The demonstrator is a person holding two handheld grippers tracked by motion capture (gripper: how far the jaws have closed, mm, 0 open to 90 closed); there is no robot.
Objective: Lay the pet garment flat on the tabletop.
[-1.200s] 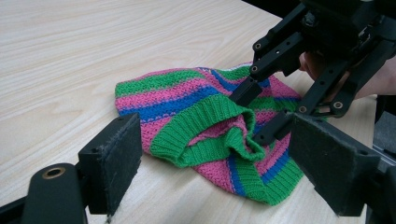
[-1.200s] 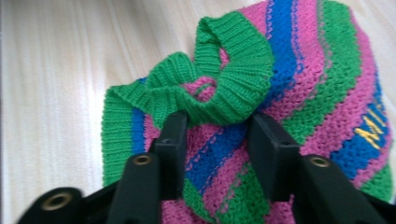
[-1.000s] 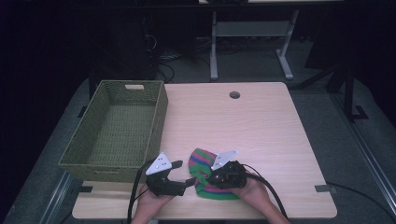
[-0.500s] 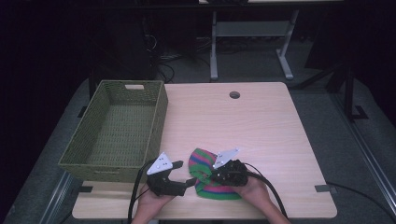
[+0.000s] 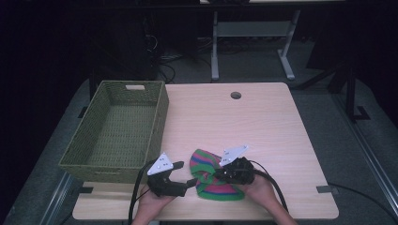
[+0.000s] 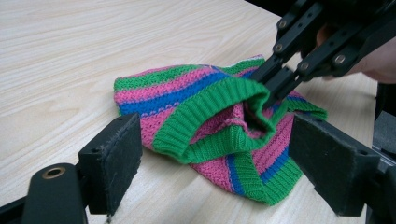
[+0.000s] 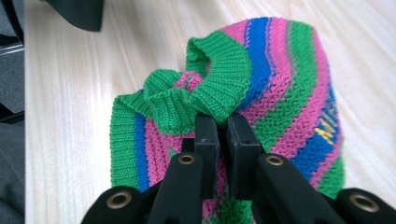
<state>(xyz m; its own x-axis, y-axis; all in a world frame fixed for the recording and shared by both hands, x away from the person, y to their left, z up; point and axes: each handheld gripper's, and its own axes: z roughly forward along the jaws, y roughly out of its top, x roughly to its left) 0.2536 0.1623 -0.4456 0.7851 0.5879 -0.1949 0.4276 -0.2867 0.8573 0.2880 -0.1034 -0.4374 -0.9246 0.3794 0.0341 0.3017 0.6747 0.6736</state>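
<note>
Little has shifted over the last second: the right gripper [image 5: 220, 172] stays clenched on the hat's [image 5: 211, 180] green cuff at the counter's [image 5: 263, 126] 6 o'clock edge, the left gripper [image 5: 187, 176] released beside it, likely readying a transfer to the basket [image 5: 115, 131].

Little differs from a second ago; the left claw [image 5: 184, 174] now sits slightly closer to the knitted hat [image 5: 213, 176] than before, its forward tip nearly at the hat's green ribbed edge; its jaws are spread wide with the hat's open cuff between and beyond them, not touching either pad; the right claw [image 5: 220, 172] has drawn a little toward the left claw, and the pinched cuff [image 7: 219, 95] has risen with it; the green band now stands up off the surface in a bunched fold just ahead of the right claw's closed jaws, where earlier the hat lay flatter.
</note>
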